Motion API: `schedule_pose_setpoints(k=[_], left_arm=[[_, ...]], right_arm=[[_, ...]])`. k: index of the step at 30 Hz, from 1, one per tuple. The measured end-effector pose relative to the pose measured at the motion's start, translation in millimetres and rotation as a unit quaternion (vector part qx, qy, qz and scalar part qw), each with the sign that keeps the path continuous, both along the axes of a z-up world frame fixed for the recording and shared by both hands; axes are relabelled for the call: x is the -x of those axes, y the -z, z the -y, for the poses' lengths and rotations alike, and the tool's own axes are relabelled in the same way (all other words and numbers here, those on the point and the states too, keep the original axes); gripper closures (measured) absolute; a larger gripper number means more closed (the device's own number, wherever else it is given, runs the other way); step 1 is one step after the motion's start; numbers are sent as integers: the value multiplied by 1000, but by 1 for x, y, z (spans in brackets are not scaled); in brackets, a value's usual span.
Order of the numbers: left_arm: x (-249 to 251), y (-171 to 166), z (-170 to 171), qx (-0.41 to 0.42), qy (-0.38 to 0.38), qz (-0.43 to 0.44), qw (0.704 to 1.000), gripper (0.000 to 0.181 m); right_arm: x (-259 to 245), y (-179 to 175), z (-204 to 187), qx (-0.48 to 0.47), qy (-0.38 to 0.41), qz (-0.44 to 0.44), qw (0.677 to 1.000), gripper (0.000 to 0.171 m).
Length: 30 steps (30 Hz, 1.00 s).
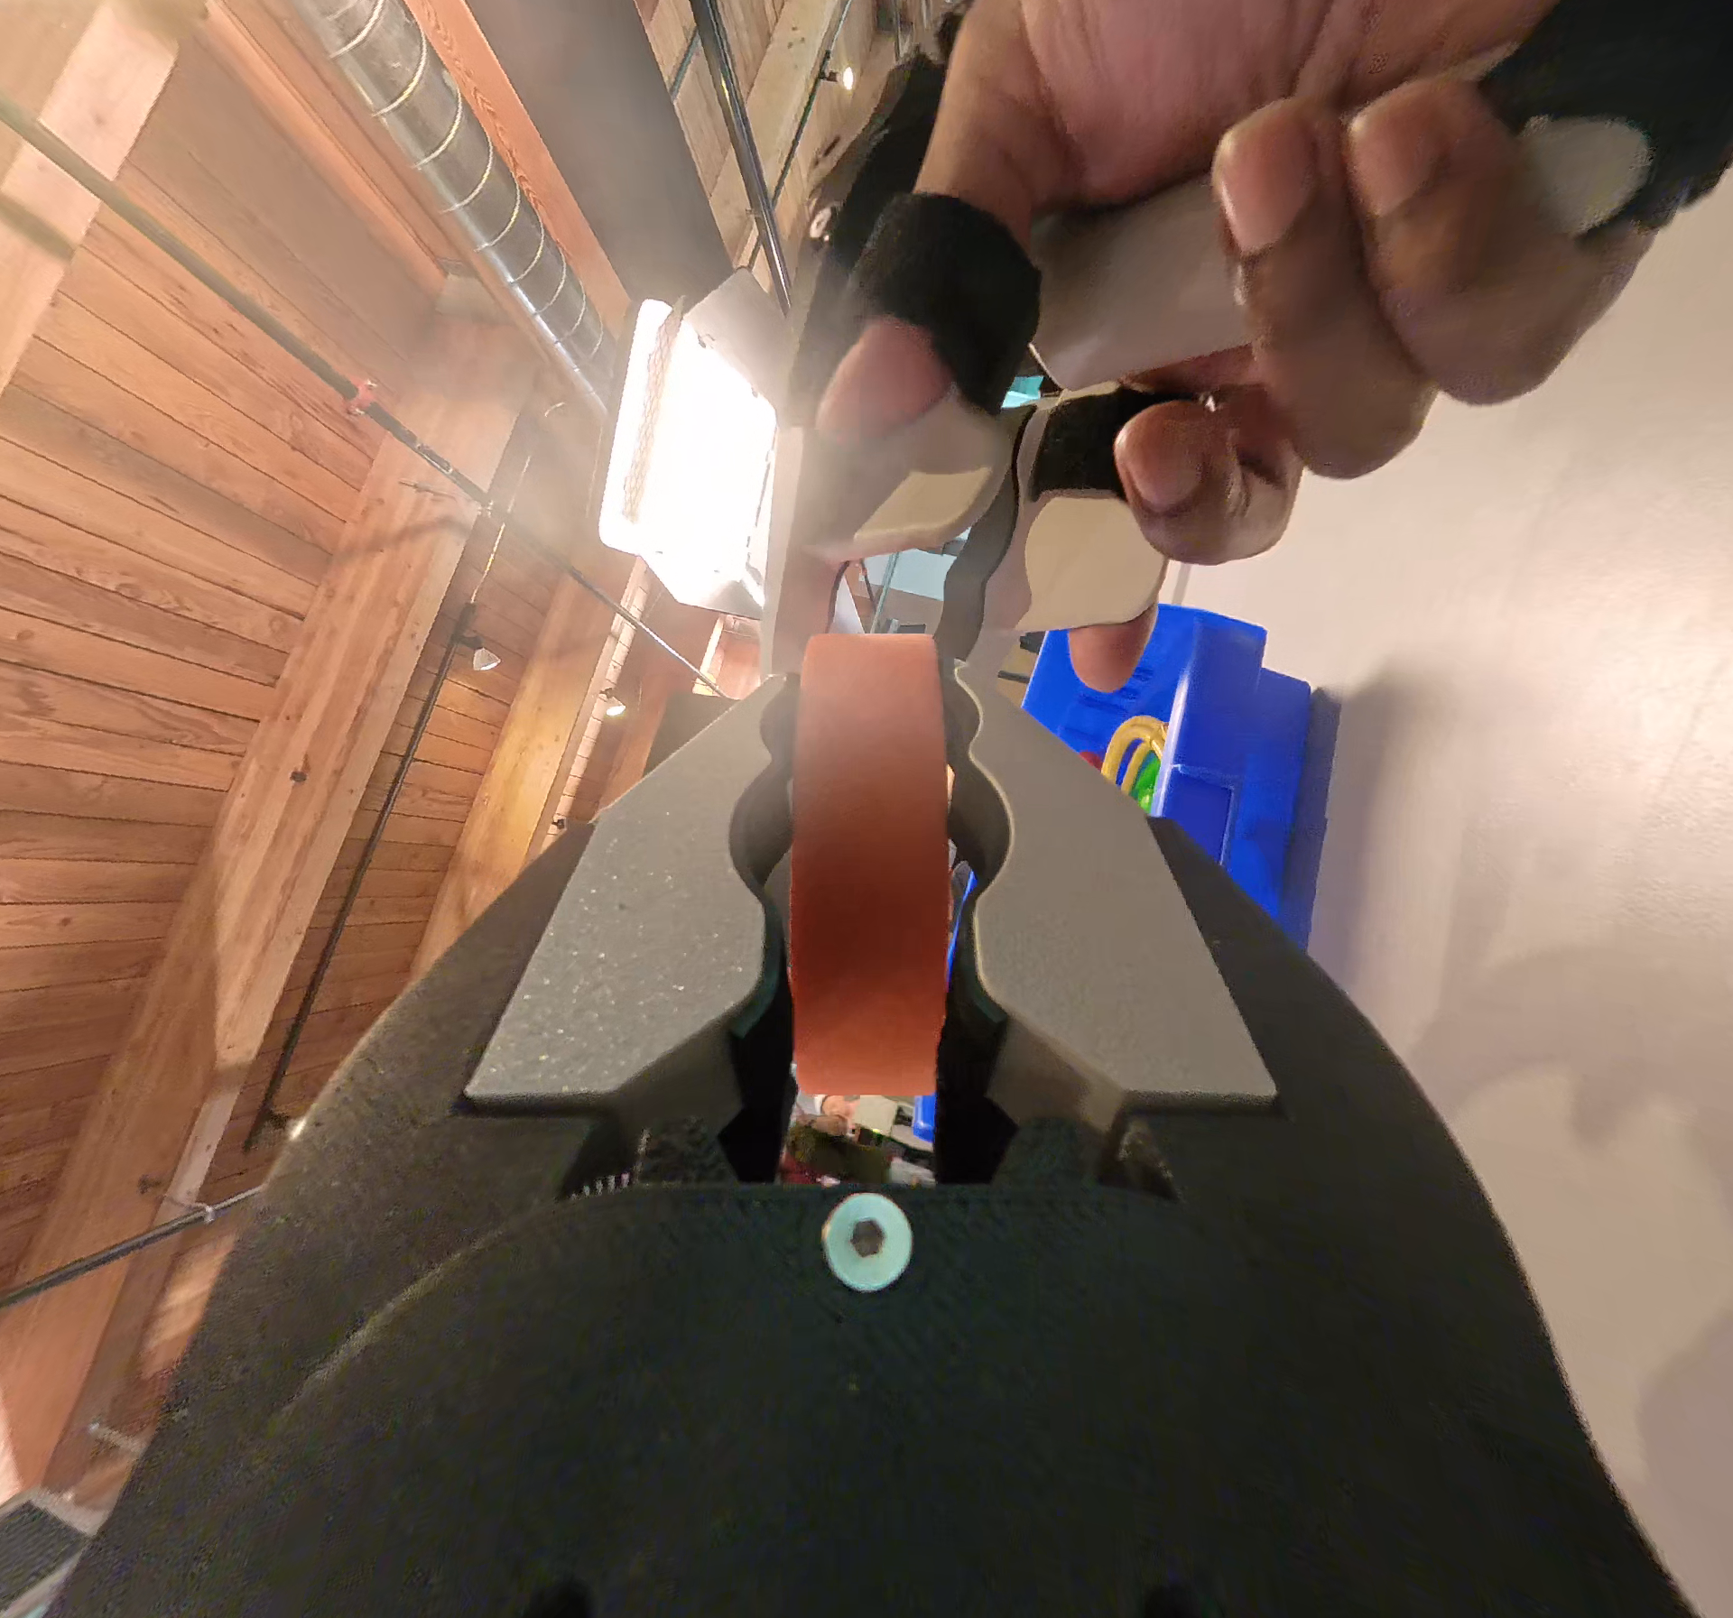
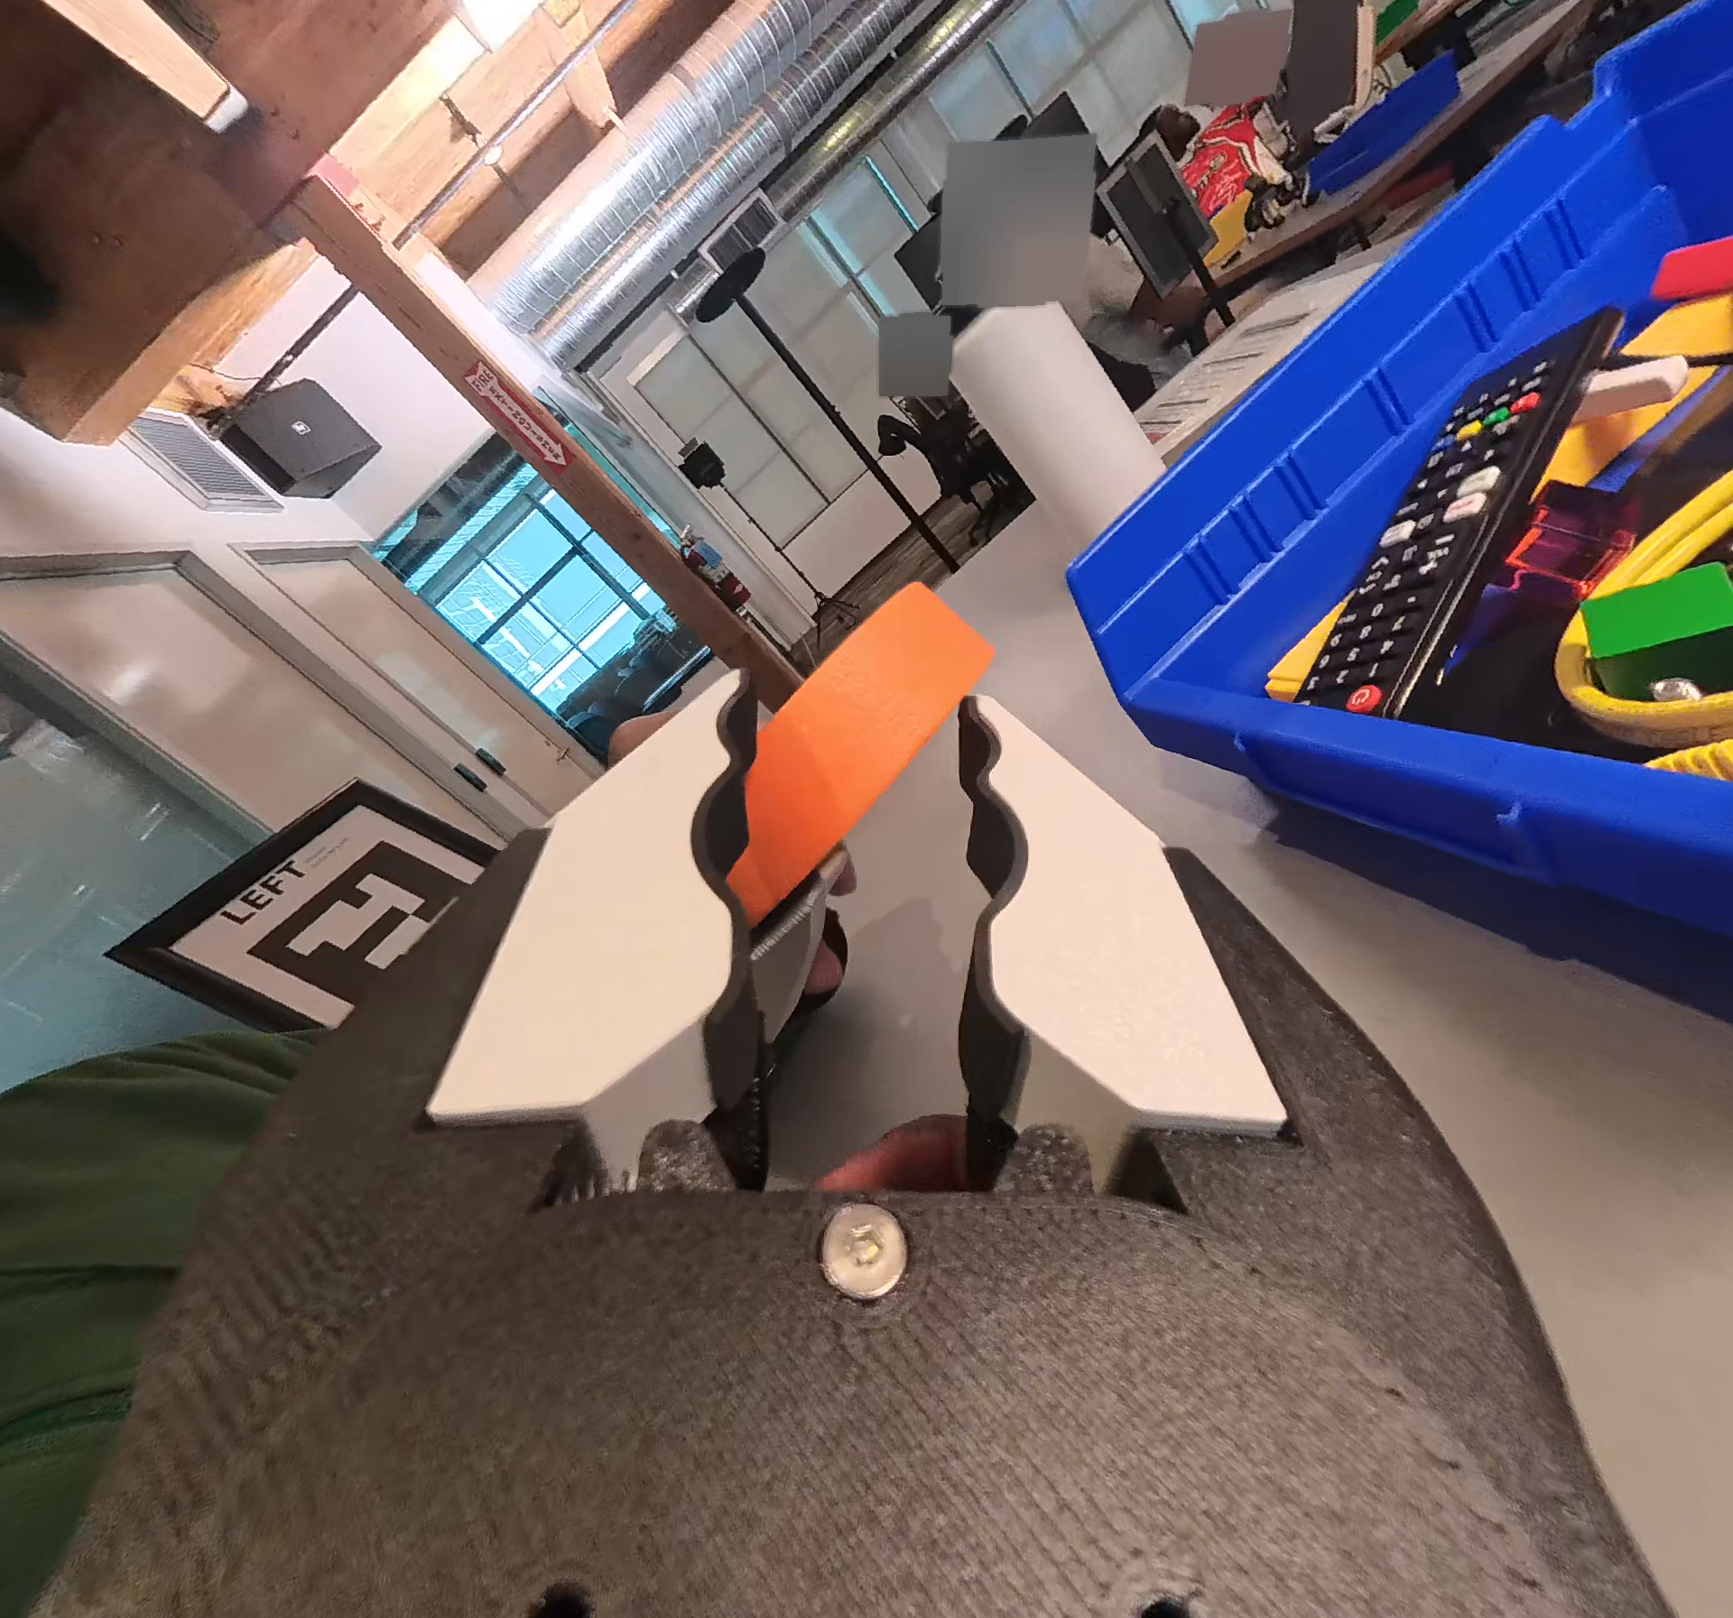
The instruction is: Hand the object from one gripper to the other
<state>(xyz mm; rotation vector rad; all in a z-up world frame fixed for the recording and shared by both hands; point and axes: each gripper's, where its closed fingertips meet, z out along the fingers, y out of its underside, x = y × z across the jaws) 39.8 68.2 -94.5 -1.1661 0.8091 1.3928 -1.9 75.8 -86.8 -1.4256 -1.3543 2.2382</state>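
Two claws, one job. Nearest, low centre of the left wrist view: got the left gripper [image 1: 867, 692] pinched tight on the orange block [image 1: 863, 870]. Gripping it by the flat faces, presumably to leave the far end poking out free for the taker. Just past that, upper middle, can see the right gripper [image 1: 1013, 532] nosing in at that free end, driven by a hand [image 1: 1266, 167] at upper right. Can't tell from this angle whether touching yet.

Over in the right wrist view: right gripper [image 2: 853, 701] spread wide, with the orange block [image 2: 844, 748] slanting across the gap at centre, close against the left-hand finger and clear of the other. So not grabbed yet, judging by that gap. Looks like mid-handover. Needs squeezing shut before letting go on the left side, otherwise risks a drop onto the table [image 2: 1407, 1104]. Might want squaring up first, given the slant.

Farther off, right edge: blue bin [image 2: 1407, 467] parked on the table, holding a remote [image 2: 1463, 542], a yellow cable [image 2: 1594, 710] and a green block [image 2: 1660, 626]. Sitting off to the side, probably to keep the swap zone open.
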Motion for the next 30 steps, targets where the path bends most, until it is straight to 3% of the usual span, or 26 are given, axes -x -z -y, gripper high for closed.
schedule_pose_setpoints(k=[2,9,17,22,25,28,30], left_arm=[[3,-1,0,-6,3,22,1000,152],[3,3,-2,11,66,137,988,116],[-2,5,1,41,139,263,954,108],[0,-15,12,23,228,431,873,103],[17,-23,18,6,260,541,800,101],[17,-18,20,38,303,630,714,102],[11,-14,21,65,329,660,672,105]], right_arm=[[-1,-8,-2,-10,18,-30,999,130],[-7,-27,-21,-39,78,-93,992,140],[-18,-38,-30,-80,101,-132,983,143],[-21,-37,-23,-85,72,-135,985,144],[-29,-39,-7,-90,25,-152,984,144],[-41,-44,8,-81,-29,-174,981,144],[-49,-46,17,-74,-63,-184,978,144]])
